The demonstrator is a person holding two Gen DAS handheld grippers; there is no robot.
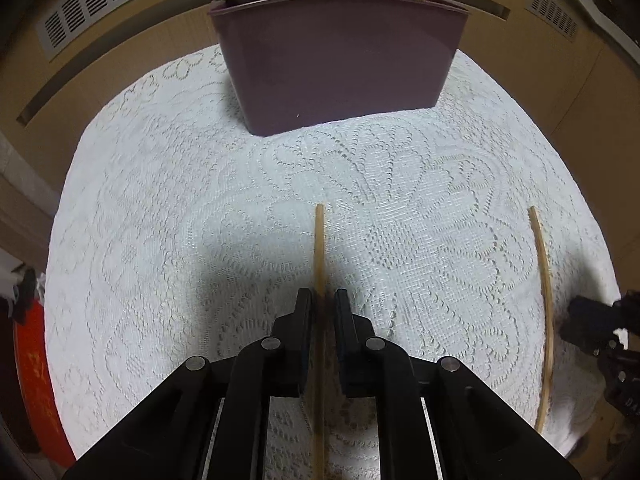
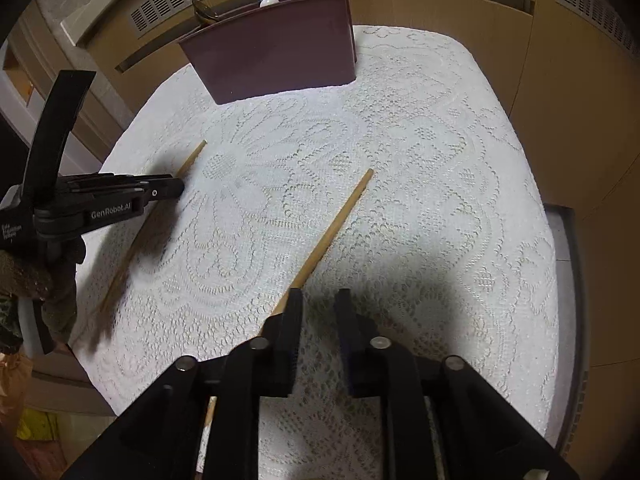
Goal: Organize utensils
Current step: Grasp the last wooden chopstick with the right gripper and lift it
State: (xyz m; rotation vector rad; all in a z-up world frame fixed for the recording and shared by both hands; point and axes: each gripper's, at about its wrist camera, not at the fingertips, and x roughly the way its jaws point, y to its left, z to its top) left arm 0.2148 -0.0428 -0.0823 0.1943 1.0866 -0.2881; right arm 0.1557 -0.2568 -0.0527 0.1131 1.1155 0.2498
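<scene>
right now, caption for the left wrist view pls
Left hand-held gripper shut on a chopstick on the lace tablecloth, purple utensil holder ahead.

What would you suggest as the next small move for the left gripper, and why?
Probably lift and carry toward the purple holder. The left gripper is shut on a chopstick lying over the lace cloth, while the holder already has utensils standing in it.

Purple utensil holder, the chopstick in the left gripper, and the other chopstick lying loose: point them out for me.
Purple utensil holder [image 1: 340, 60], left wrist view, front wall.
Gripped chopstick [image 1: 319, 248], left wrist view, shaft beyond the jaws.
Loose chopstick [image 2: 336, 224], right wrist view, mid shaft.
</scene>
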